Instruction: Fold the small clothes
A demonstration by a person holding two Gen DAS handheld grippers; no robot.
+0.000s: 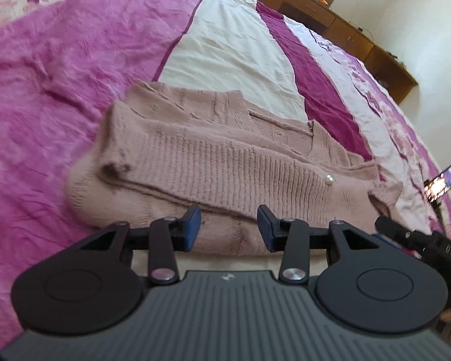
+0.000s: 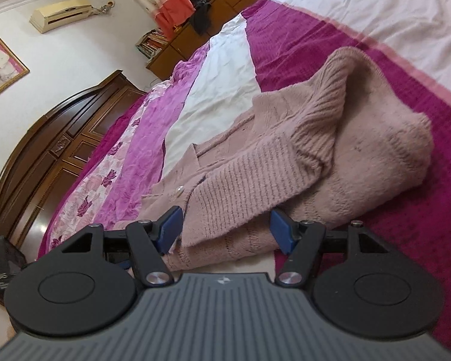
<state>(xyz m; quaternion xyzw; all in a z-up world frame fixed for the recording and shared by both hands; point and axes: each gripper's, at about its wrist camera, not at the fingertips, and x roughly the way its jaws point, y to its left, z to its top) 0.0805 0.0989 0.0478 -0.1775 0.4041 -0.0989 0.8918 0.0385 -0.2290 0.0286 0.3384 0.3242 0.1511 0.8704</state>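
A dusty-pink ribbed knit cardigan (image 1: 213, 162), with a pearl button (image 1: 119, 179), is lying partly folded on the magenta-and-white bedspread (image 1: 45, 90). The left gripper (image 1: 229, 225) and right gripper (image 2: 225, 230) are being held wide apart, gripping nothing. "DAS" is being shown on the right gripper's body in the left wrist view.

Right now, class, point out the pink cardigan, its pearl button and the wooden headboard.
pink cardigan (image 1: 213, 156): left wrist view, ribbed front panel.
pearl button (image 1: 119, 179): left wrist view, its centre.
wooden headboard (image 2: 60, 147): right wrist view, carved panel.

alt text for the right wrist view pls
A partly folded pink knit cardigan lies on a magenta and white bedspread, one sleeve laid across it. The open right gripper hovers at its near edge, with a dark wooden headboard behind.
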